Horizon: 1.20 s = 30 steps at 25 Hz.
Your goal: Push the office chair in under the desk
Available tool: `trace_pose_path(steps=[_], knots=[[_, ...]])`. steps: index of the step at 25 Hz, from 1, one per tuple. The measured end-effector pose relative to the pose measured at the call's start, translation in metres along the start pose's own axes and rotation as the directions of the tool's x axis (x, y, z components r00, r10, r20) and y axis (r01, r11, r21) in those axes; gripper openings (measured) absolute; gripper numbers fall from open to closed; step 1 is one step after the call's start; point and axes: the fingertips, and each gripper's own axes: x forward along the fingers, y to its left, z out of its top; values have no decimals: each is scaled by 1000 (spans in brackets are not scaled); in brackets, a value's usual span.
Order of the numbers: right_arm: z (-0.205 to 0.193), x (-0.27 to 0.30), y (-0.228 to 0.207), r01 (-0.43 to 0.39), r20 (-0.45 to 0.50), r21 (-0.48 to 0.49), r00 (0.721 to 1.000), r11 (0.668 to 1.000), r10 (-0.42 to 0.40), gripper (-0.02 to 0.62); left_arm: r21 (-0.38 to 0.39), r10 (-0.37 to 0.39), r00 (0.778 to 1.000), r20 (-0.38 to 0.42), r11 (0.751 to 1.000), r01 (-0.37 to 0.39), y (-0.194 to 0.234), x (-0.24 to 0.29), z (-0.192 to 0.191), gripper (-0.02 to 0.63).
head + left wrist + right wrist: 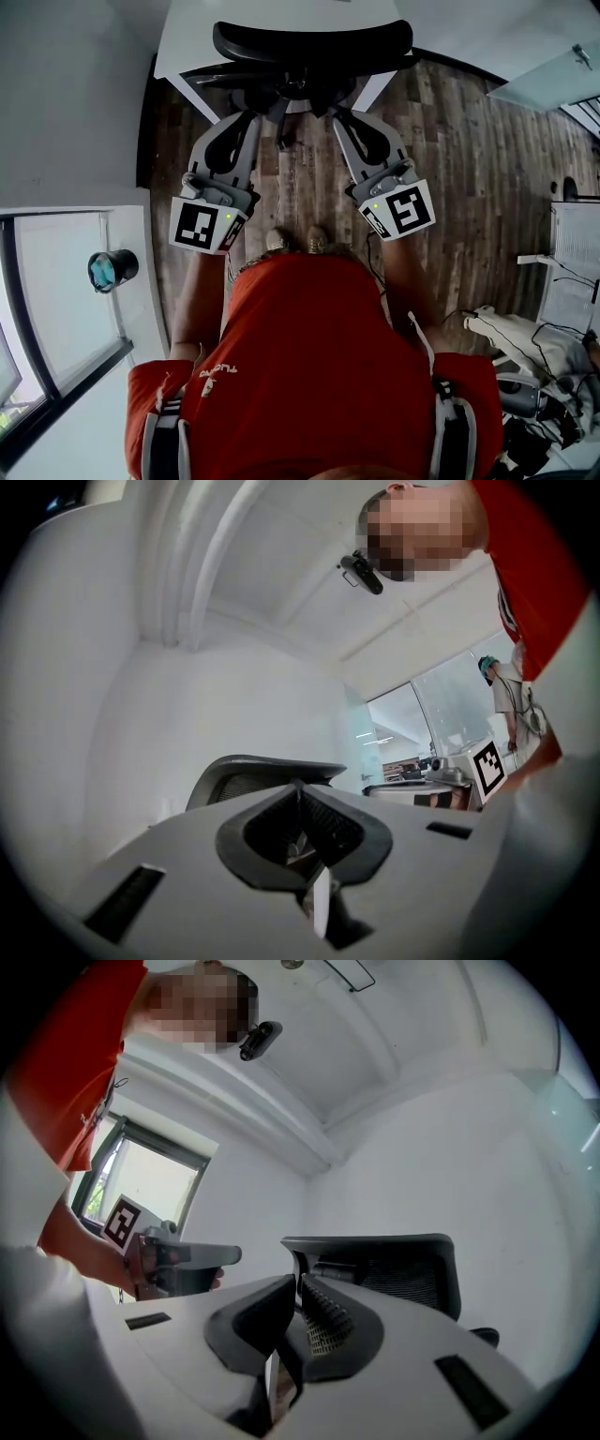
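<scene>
Black mesh marks the office chair (309, 42), which stands at the top of the head view. Its backrest is close against the edge of the white desk (183, 42) and its seat is out of sight beneath the desktop. The dark plank floor (450, 141) lies bare between the chair and the person's shoes (277, 241).

The person, in a red shirt (309, 356), holds both tools out in front, side by side and pointing towards the chair. The left gripper (253, 118) is on the left side of the chair's back and the right gripper (339, 114) on the right side, each with its marker cube nearest the body.

In the left gripper view the jaws are clenched tip to tip with nothing between them. The chair's backrest (248, 769) rises just beyond them, apart from the tips.

In the right gripper view the ribbed pads (323, 1321) are likewise pressed together and empty. The backrest (394, 1265) stands a little way off behind them, and the other gripper shows at the left of that view.

Neither tool grasps the chair. Whether the tips touch its lower frame cannot be told from above.

A small teal-fronted object (112, 269) sits on the white sill at the left. A tangle of cables (525, 347) lies on the floor at the right.
</scene>
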Motion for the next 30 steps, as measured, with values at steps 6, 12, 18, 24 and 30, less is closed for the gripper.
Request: trace_pose_path(steps=[6, 12, 18, 24, 30], knots=[[-2, 1, 22, -32, 33, 64, 999, 997, 30, 26, -23, -29, 1000, -11, 999, 28, -14, -3, -9, 9], [-3, -5, 22, -16, 56, 123, 998, 992, 9, 25, -12, -60, 997, -48, 998, 59, -26, -5, -15, 9], [2, -7, 21, -2, 56, 86, 998, 996, -3, 25, -25, -58, 998, -22, 998, 57, -24, -7, -9, 9], [1, -5, 19, -4, 51, 73, 999, 997, 0, 25, -23, -67, 998, -11, 997, 67, -23, -2, -8, 9], [5, -7, 18, -1, 58, 65, 998, 998, -3, 25, -14, -71, 997, 0, 997, 71, -25, -4, -3, 9]])
